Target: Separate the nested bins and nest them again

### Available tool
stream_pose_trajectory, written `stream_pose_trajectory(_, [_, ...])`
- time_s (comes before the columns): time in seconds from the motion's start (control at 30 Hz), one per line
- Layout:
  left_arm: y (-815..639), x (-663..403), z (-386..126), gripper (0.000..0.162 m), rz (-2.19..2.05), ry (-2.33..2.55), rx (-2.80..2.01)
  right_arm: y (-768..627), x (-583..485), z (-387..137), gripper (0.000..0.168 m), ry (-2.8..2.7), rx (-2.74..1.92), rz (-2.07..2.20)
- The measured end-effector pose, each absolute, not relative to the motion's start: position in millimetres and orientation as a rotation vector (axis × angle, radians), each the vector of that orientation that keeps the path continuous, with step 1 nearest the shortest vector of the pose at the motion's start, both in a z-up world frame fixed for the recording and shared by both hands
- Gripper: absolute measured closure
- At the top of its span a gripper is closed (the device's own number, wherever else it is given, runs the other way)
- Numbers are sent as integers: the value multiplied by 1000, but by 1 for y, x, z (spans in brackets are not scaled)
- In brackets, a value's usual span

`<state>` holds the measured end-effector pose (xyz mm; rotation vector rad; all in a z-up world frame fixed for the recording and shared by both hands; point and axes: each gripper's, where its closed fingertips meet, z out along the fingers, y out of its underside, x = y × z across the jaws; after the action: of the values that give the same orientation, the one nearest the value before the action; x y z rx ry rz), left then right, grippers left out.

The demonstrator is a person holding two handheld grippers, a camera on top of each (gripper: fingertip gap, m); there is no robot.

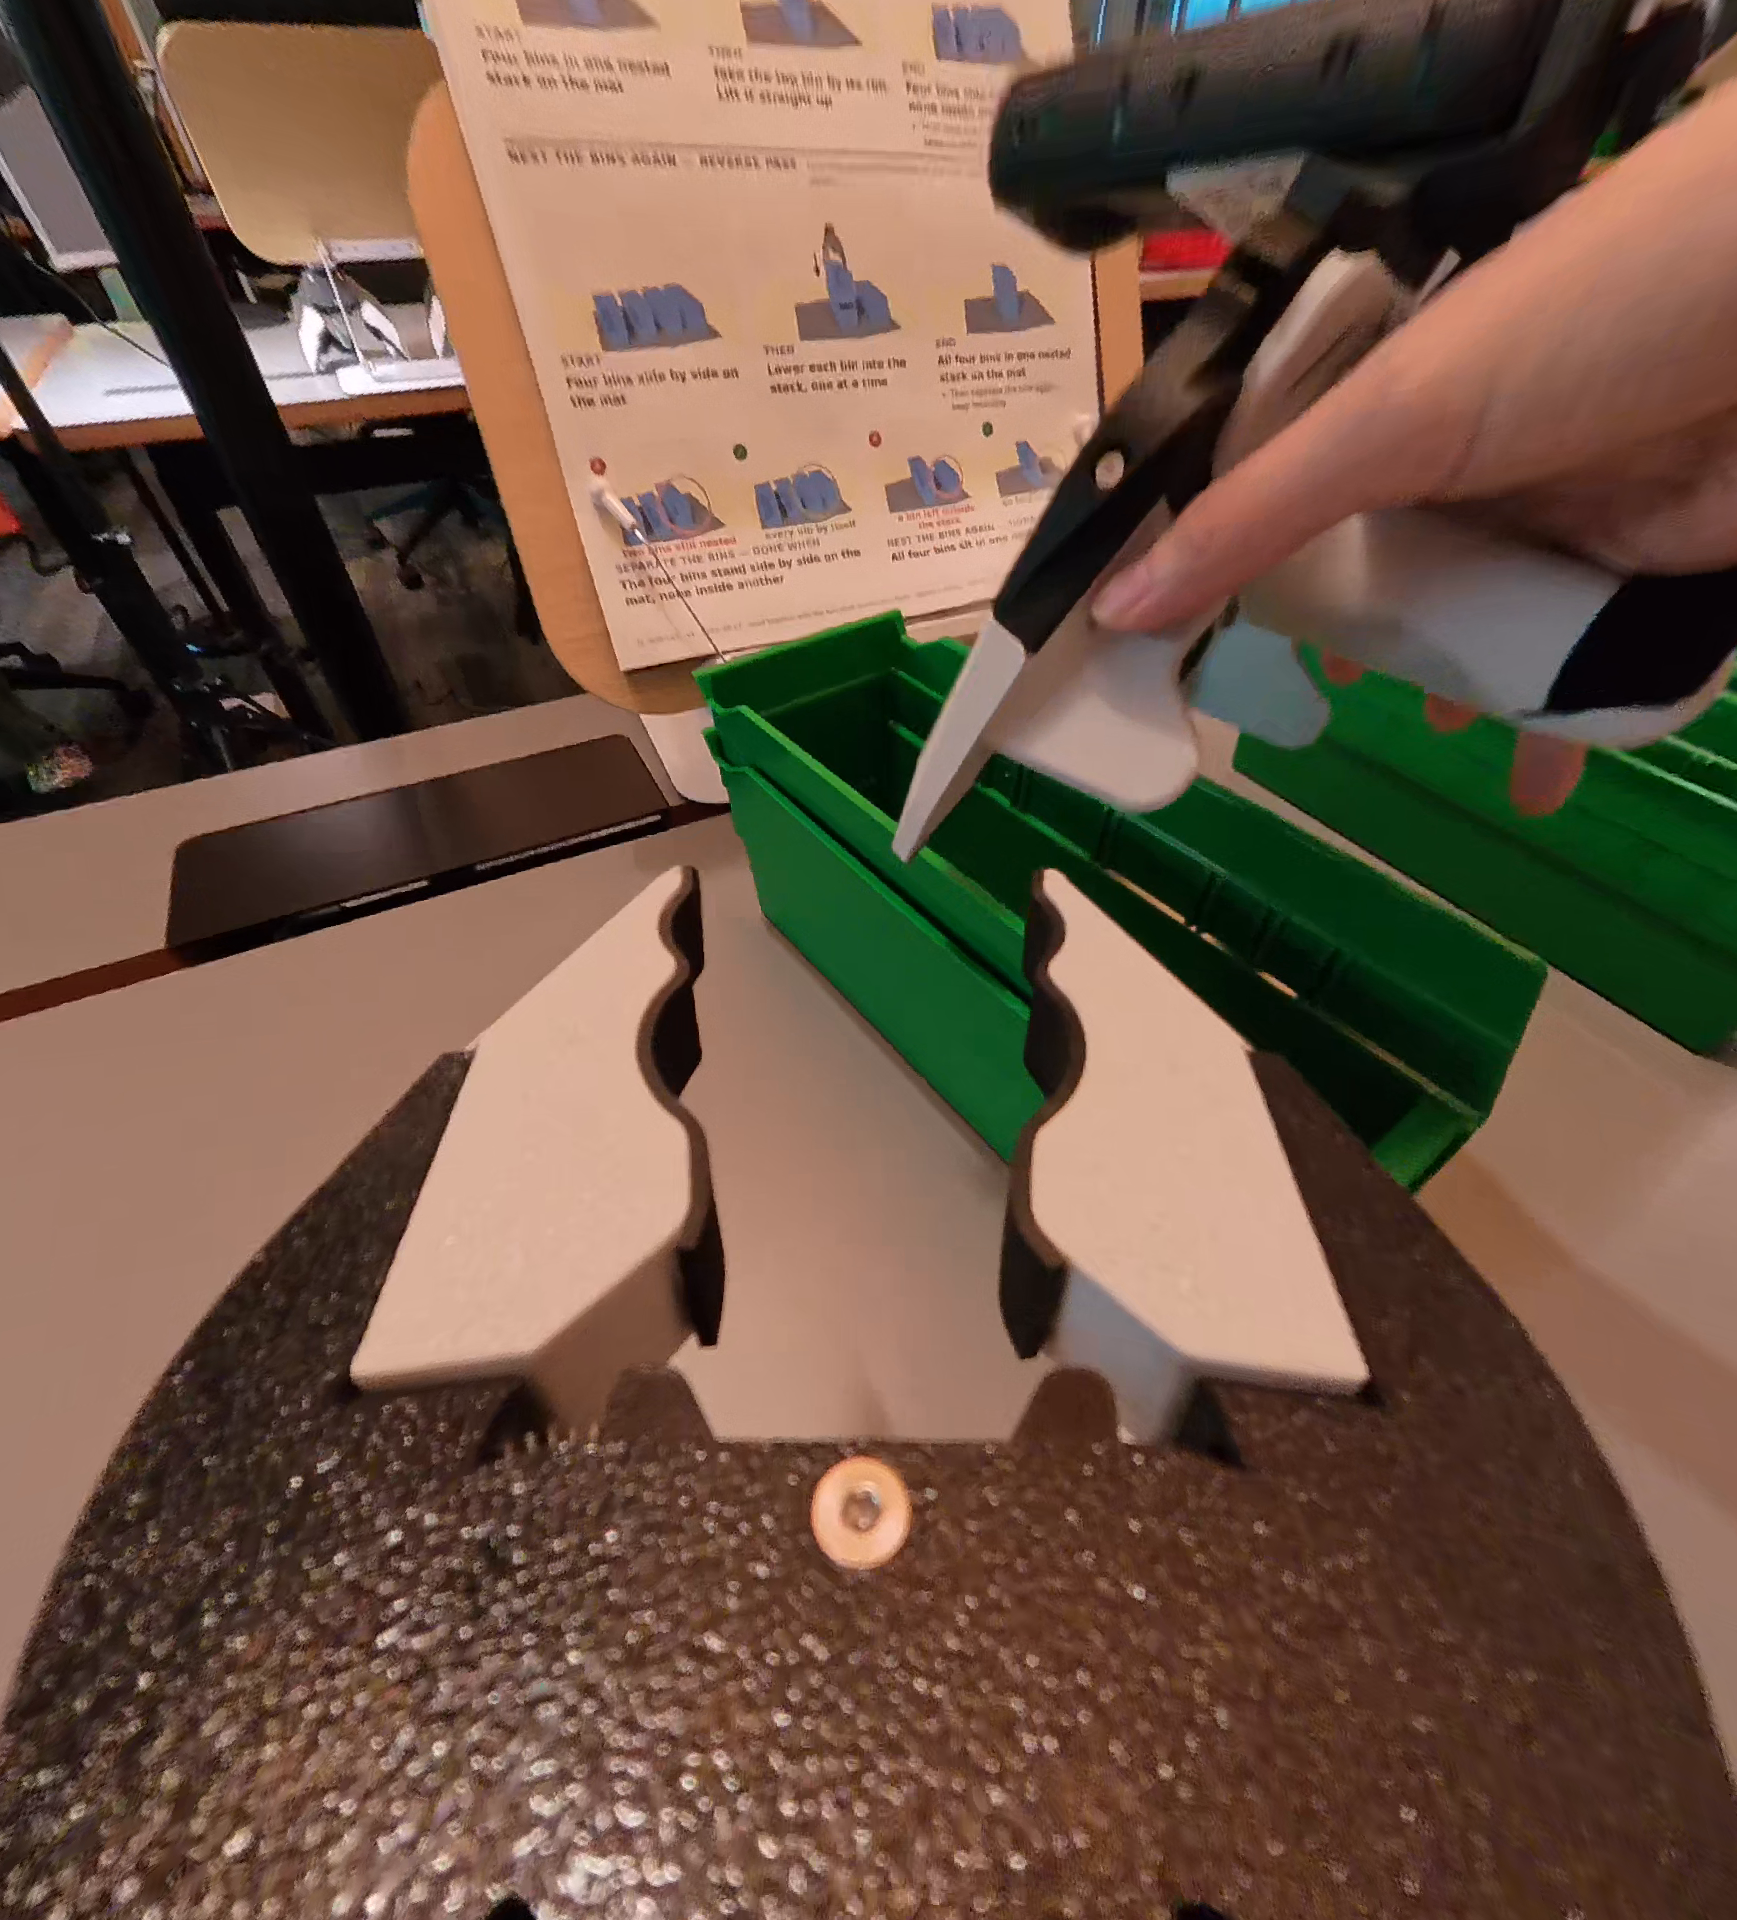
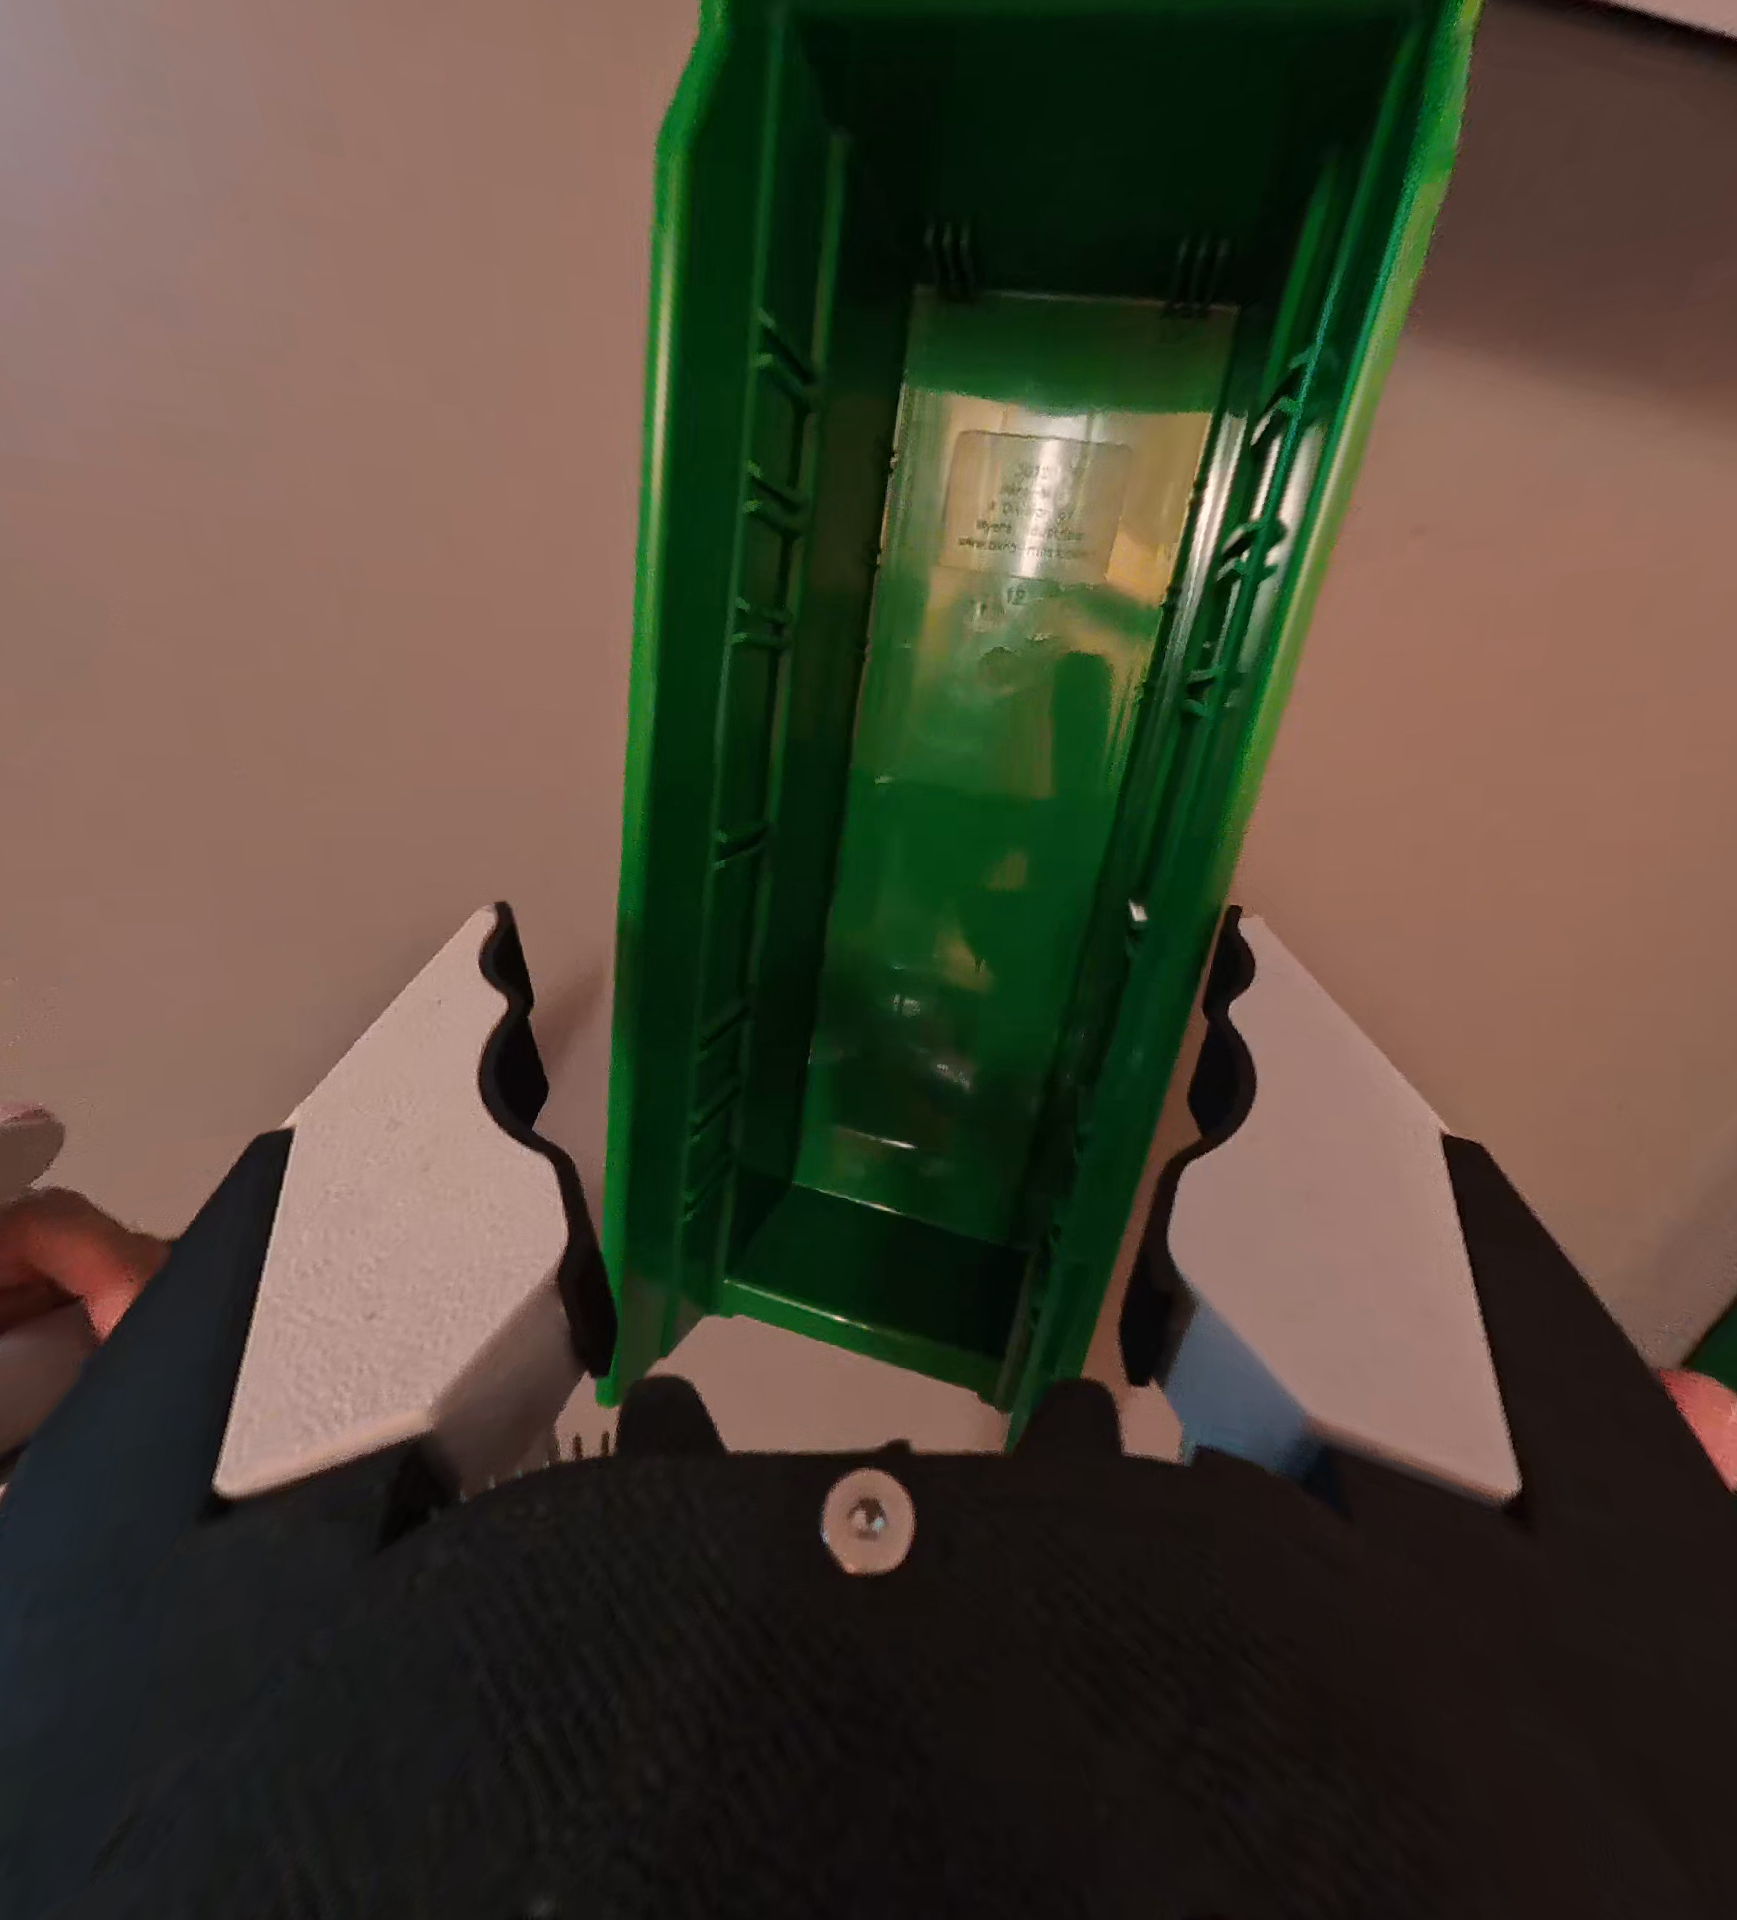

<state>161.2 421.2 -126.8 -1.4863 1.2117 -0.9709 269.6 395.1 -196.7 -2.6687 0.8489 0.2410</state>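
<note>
Hovering low over the pale surface (image 1: 220,1195), the left hand-held gripper (image 1: 859,1039) has its two fingers spread apart with nothing between them; its right finger (image 1: 1155,1174) sits in front of the near end of a stack of green bins (image 1: 1103,914). The stack stands on the surface in front of an instruction sheet (image 1: 791,343), and a second green bin (image 1: 1622,862) lies just beyond it to the right. A hand (image 1: 1529,416) holds the right hand-held gripper (image 2: 864,1132) tilted down over the stack — in its own view the fingers are wide apart, straddling the near end of the topmost bin (image 2: 1009,727). The left pad (image 2: 531,1143) lies close against the bin's outer wall, whether touching I cannot tell; the right pad (image 2: 1196,1132) stands just clear.
</note>
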Motion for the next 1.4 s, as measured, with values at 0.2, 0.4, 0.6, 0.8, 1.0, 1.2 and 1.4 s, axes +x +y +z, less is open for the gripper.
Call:
stream_pose_trajectory(0.2, [426, 158, -126, 101, -992, 1184, -1506, 390, 266, -229, 30, 878, -2707, 271])
stream_pose_trajectory(0.4, [427, 159, -127, 102, -992, 1184, -1510, 386, 259, -243, 19, 880, -2768, 357])
stream_pose_trajectory(0.6, [424, 160, -127, 102, -988, 1196, -1505, 390, 262, -239, 23, 737, -2814, 286])
stream_pose_trajectory(0.8, [425, 159, -125, 102, -998, 1186, -1502, 390, 266, -236, 23, 753, -2823, 188])
stream_pose_trajectory(1.0, [427, 157, -124, 102, -1008, 1177, -1508, 390, 269, -234, 26, 824, -2807, 156])
stream_pose_trajectory(1.2, [425, 157, -123, 101, -1018, 1177, -1501, 387, 268, -232, 36, 837, -2834, 172])
stream_pose_trajectory(1.4, [425, 157, -123, 102, -1019, 1180, -1499, 384, 265, -230, 45, 806, -2872, 219])
